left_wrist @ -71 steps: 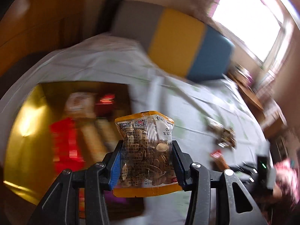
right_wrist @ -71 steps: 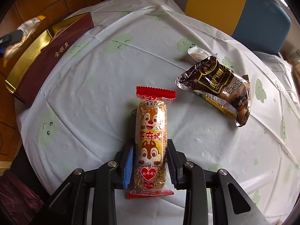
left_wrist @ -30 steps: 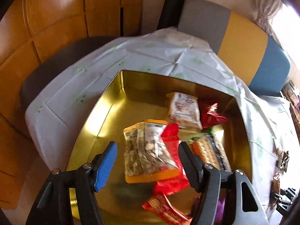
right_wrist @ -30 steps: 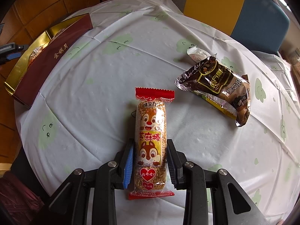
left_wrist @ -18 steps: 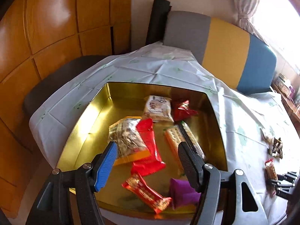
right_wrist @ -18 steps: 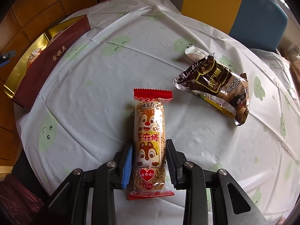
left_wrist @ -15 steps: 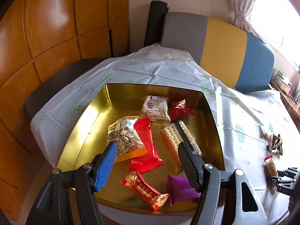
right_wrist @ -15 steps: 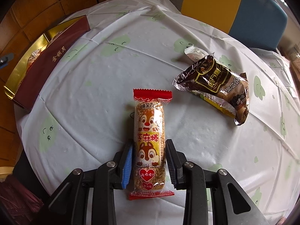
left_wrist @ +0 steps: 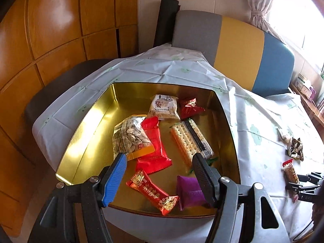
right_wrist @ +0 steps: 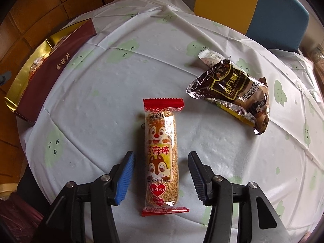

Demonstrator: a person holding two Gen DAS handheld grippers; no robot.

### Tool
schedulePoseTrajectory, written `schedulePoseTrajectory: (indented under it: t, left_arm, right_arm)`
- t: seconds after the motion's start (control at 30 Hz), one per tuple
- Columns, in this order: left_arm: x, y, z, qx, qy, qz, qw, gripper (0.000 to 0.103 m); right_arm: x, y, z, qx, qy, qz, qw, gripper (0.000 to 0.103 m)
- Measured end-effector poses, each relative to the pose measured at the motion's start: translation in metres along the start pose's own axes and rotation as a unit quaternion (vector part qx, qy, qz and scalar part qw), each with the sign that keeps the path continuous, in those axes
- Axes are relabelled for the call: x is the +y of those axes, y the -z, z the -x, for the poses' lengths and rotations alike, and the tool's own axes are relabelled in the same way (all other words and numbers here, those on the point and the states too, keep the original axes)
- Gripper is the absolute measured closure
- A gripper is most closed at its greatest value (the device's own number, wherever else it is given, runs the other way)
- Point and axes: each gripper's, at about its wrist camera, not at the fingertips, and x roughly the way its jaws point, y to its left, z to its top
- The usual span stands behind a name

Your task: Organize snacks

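Observation:
My left gripper (left_wrist: 160, 167) is open and empty above the near side of a gold tin (left_wrist: 95, 119). The tin holds several snacks, among them a seed bag (left_wrist: 130, 136), a red packet (left_wrist: 152, 145) and a cracker pack (left_wrist: 190, 140). My right gripper (right_wrist: 161, 171) is open, its fingers either side of a squirrel-print sesame bar (right_wrist: 162, 154) that lies on the white tablecloth (right_wrist: 97, 109). The fingers do not touch the bar. A dark brown packet (right_wrist: 235, 93) lies to the right, farther back.
The tin, with its maroon side (right_wrist: 54, 68), sits at the far left in the right wrist view. A grey, yellow and blue chair back (left_wrist: 232, 50) stands behind the table. Wooden panels (left_wrist: 50, 40) line the left. A small white wrapper (right_wrist: 209, 57) lies behind the brown packet.
My left gripper let the seed bag go into the tin and pulled back and up. My right gripper opened from around the sesame bar, which stays on the cloth.

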Motion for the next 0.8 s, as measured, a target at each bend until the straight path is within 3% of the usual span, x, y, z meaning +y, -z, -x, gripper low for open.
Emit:
schedulePoseTrajectory:
  t: [0.37,0.5,0.8]
  left_arm:
    - [0.0019,0.0022,-0.0017,0.002,-0.011,-0.002,0.9999,0.035]
    - [0.0046,0.0014,-0.0017,0.003,-0.009,0.004,0.9999,0.035]
    - [0.0080,0.0011,0.0008,-0.004,-0.011,0.006,0.9999,0.035]
  right_arm:
    - [-0.0050,-0.0010,0.0054,-0.006,-0.002,-0.011,1.000,0.048]
    - [-0.0029,0.0007,0.0039,-0.001,-0.003,-0.004,1.000,0.072]
    - [0.0009,0.0030,0.0033,-0.007,0.001,0.004,1.000,0.073]
